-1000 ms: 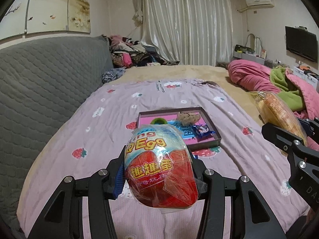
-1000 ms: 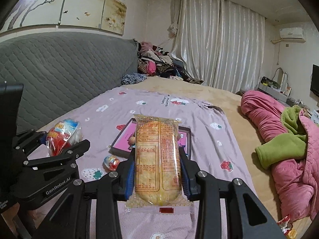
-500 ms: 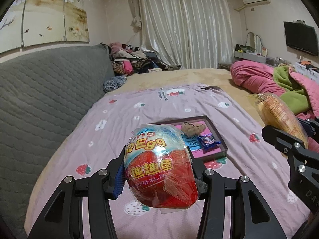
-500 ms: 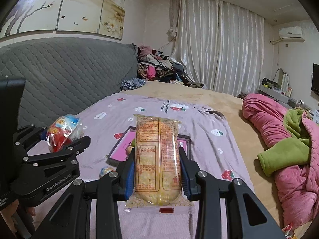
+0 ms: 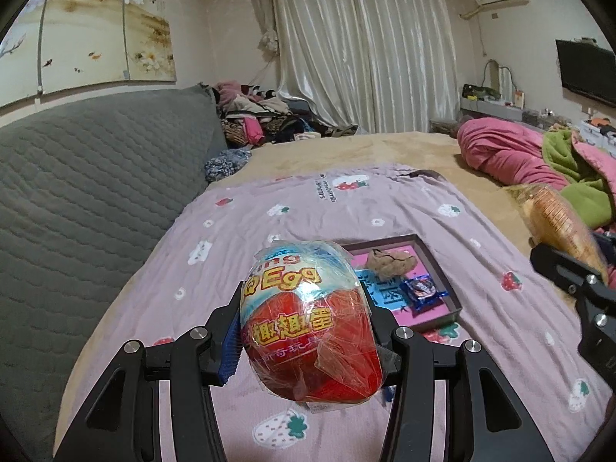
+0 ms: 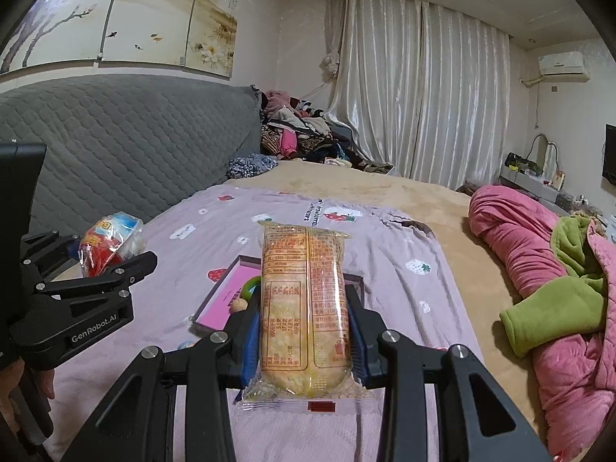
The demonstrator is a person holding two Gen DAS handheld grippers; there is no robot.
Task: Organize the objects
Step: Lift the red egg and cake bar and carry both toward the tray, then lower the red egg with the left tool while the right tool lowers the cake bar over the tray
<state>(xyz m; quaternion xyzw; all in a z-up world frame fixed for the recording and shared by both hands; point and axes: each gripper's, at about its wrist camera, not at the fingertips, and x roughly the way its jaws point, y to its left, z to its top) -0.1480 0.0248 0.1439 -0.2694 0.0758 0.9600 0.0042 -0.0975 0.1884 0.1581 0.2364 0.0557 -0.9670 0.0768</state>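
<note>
My left gripper [image 5: 304, 331] is shut on a red and blue toy egg in clear wrap [image 5: 308, 319], held above the bed. It also shows in the right wrist view [image 6: 109, 244]. My right gripper [image 6: 304, 331] is shut on a long yellow packet of crackers [image 6: 304, 300], which also shows at the right of the left wrist view [image 5: 558, 219]. A shallow pink-lined tray [image 5: 448, 296] lies on the purple sheet ahead, holding a brown lump [image 5: 389, 260] and a small blue packet [image 5: 421, 290]. In the right wrist view the tray [image 6: 227, 288] is partly hidden behind the crackers.
A grey quilted headboard [image 5: 88, 192] runs along the left. A pink and green blanket heap [image 6: 550, 281] lies on the right. Clothes are piled at the far end [image 6: 300, 134]. A small wrapped item [image 6: 188, 343] lies on the sheet near the tray.
Both grippers have risen and drawn back from the tray with their loads still held. The tray now sits lower and further right in the left wrist view.
</note>
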